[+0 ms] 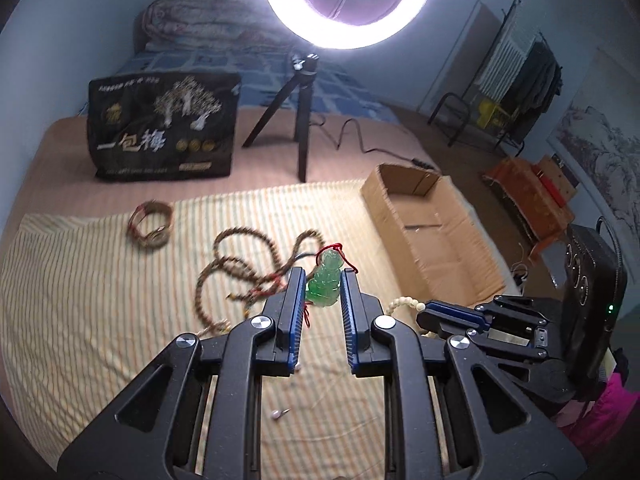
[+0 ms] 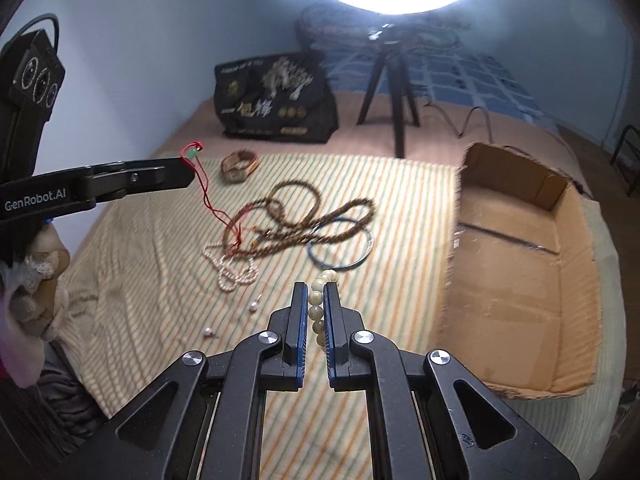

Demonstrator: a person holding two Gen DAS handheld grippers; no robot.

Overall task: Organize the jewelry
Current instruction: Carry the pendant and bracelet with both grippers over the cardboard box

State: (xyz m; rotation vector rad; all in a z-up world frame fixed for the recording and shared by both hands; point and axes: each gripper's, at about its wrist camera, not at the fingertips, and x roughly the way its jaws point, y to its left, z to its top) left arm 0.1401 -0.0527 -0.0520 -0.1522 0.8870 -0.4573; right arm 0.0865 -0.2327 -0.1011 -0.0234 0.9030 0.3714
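Two pieces are lifted above the striped cloth (image 2: 132, 280): the left claw (image 1: 323, 276) pinches a green jade pendant (image 1: 325, 285), hard, slick and likely brittle, its red cord (image 2: 208, 200) trailing into the bead tangle (image 2: 280, 228). The right claw (image 2: 315, 292) clamps a cream bead bracelet (image 2: 316, 308), light and floppy; grip the beads themselves.

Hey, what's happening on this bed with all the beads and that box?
A person is sorting jewelry with two handheld grippers. The left gripper is shut on a green pendant whose red cord trails down to the pile. The right gripper is shut on a pale bead bracelet. The brown beads, pearls and blue bangle lie on the striped cloth. The cardboard box looks empty.
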